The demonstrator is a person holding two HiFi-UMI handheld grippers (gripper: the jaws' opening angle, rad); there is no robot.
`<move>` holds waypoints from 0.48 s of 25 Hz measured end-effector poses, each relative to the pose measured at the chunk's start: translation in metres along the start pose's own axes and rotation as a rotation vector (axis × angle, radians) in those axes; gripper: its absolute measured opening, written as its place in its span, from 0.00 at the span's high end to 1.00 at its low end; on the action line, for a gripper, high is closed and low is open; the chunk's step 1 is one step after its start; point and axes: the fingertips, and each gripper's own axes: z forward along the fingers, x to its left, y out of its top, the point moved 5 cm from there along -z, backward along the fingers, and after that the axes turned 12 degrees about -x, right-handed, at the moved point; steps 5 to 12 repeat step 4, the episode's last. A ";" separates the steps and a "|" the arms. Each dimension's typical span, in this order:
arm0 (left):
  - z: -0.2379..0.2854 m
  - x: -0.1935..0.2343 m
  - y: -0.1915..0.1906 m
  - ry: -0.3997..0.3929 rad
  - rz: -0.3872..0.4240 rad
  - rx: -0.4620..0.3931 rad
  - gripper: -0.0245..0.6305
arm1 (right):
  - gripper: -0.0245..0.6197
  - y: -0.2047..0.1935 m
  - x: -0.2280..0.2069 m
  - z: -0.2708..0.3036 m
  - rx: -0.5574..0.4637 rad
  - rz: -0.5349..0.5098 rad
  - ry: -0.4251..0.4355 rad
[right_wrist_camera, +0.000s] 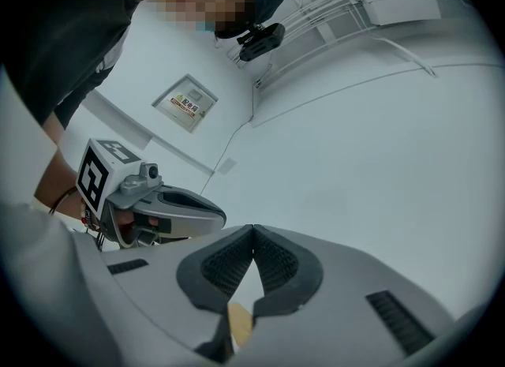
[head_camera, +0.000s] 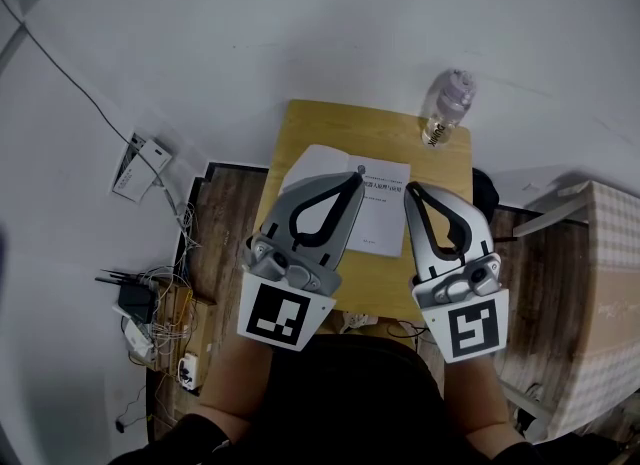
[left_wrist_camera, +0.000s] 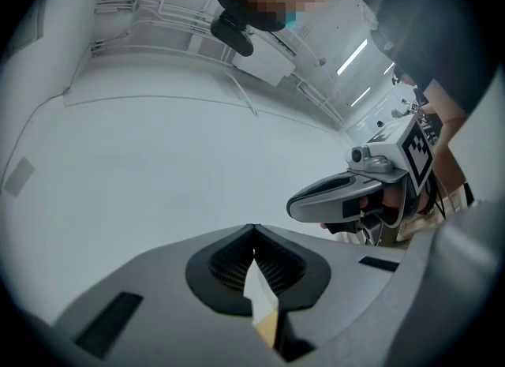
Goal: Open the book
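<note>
the book [head_camera: 382,203] lies flat on the worktop [head_camera: 310,128] (its left part hidden behind the left gripper [head_camera: 354,179]); left gripper and right gripper [head_camera: 411,191] hover above it, jaws together, empty; a bottle [head_camera: 447,108] stands at the far corner

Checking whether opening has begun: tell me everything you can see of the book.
The book is thin, with a white paper-like cover bearing a small round mark and lines of dark print. It lies flat, apparently closed, on the wooden table. In the head view the left hand-held gripper hides its left part.
</note>
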 end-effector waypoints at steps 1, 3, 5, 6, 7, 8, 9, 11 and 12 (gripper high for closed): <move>0.000 0.000 0.000 0.000 0.000 0.000 0.95 | 0.91 0.000 0.000 0.000 0.001 -0.002 0.002; 0.000 0.000 -0.001 0.000 -0.002 0.000 0.95 | 0.92 -0.001 0.001 0.000 0.003 -0.003 0.006; 0.000 0.000 -0.002 -0.001 -0.004 0.001 0.95 | 0.91 -0.001 0.001 0.000 0.005 -0.004 0.008; 0.000 0.000 -0.002 -0.001 -0.004 0.001 0.95 | 0.91 -0.001 0.001 0.000 0.005 -0.004 0.008; 0.000 0.000 -0.002 -0.001 -0.004 0.001 0.95 | 0.91 -0.001 0.001 0.000 0.005 -0.004 0.008; 0.000 0.000 -0.002 -0.001 -0.004 0.001 0.95 | 0.91 -0.001 0.001 0.000 0.005 -0.004 0.008; 0.000 0.000 -0.002 -0.001 -0.004 0.001 0.95 | 0.91 -0.001 0.001 0.000 0.005 -0.004 0.008; 0.000 0.000 -0.002 -0.001 -0.004 0.001 0.95 | 0.91 -0.001 0.001 0.000 0.005 -0.004 0.008; 0.000 0.000 -0.002 -0.001 -0.004 0.001 0.95 | 0.91 -0.001 0.001 0.000 0.005 -0.004 0.008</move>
